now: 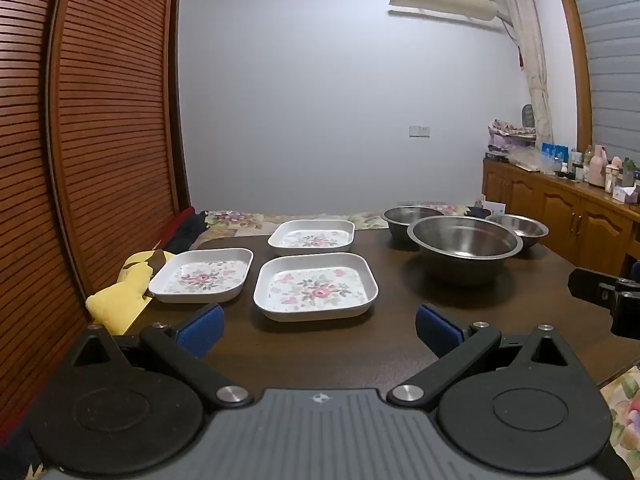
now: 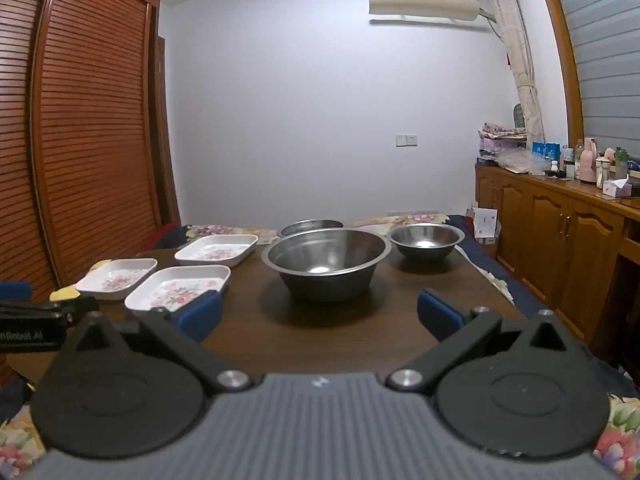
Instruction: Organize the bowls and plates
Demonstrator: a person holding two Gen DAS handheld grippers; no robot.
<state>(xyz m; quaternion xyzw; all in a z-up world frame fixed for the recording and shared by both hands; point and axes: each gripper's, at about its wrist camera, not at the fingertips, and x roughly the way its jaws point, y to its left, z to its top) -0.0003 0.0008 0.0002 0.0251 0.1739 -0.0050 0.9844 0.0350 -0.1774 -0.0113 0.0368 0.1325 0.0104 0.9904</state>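
While both tongs gape empty, the big bowl half hides the rear bowl.

Three square white floral plates lie upright and separate on the table's left half. Three empty steel bowls stand right: large in front, two smaller behind.
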